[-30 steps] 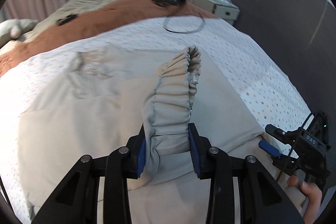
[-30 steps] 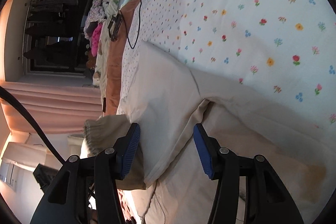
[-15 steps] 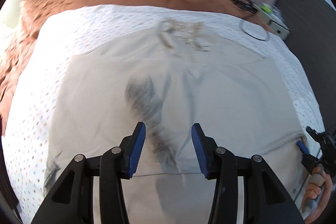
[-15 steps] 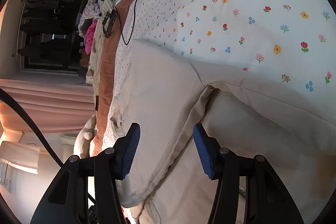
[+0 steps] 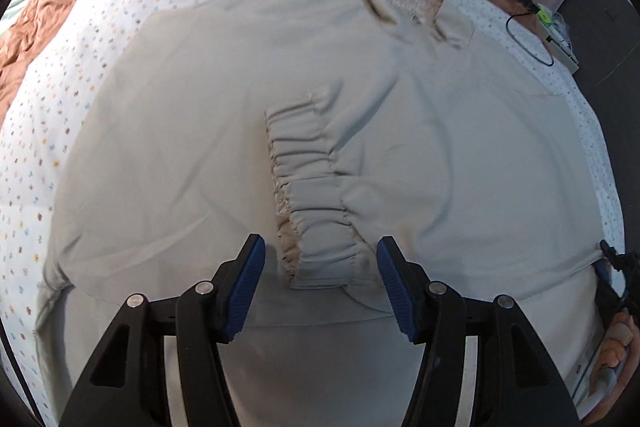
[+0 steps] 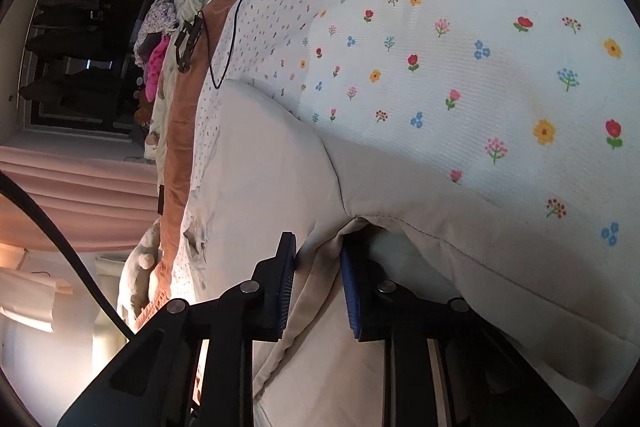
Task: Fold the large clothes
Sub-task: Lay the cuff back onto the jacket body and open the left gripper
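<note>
Both views were heavy fisheye, with black corners and edges bending hard. The left wrist shot was evenly lit and slightly soft toward the rim. The right wrist view was brighter on the floral sheet [image 6: 460, 39], with warm glare bottom left.

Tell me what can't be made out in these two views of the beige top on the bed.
- Left wrist view: the beige top has its near hem hidden behind the left gripper.
- Left wrist view: the right gripper is cut off by the edge.
- Right wrist view: whether the right gripper, closing, already pinches the fabric.
</note>
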Tool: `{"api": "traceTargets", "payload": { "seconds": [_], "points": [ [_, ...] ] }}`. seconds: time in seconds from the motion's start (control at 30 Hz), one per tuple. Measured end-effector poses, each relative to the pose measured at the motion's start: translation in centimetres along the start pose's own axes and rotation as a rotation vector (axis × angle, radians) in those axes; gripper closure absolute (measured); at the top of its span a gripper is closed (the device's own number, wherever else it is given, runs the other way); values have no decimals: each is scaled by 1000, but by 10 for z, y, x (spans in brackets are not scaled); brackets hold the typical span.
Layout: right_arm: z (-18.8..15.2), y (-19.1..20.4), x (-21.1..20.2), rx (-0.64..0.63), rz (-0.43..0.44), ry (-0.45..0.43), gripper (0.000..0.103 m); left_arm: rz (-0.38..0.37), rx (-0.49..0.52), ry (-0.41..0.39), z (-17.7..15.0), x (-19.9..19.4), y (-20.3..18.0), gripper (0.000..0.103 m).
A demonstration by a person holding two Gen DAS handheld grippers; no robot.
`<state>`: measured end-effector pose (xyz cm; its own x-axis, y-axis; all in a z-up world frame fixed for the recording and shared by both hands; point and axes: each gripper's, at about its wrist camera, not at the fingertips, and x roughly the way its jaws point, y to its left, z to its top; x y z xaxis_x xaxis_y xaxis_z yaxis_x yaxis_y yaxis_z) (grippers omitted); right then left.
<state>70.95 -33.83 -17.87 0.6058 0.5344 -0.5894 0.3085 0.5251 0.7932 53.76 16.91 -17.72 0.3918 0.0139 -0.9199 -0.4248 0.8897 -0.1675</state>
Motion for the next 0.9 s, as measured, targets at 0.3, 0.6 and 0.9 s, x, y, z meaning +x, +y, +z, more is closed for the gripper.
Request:
{"api": "traceTargets", "payload": {
  "seconds": [0.3, 0.6, 0.9],
  "points": [
    [-17, 19, -20, -30, -24, 22, 53, -42, -42, -61, -12, -28, 19, 45],
    [-62, 49, -57, -177, -62, 50, 33, -83, -28, -163, -72, -120, 32, 38],
    [-104, 68, -123, -340, -62, -4, 17, -86, -23, -251, -138, -186, 63, 38]
  ]
}}
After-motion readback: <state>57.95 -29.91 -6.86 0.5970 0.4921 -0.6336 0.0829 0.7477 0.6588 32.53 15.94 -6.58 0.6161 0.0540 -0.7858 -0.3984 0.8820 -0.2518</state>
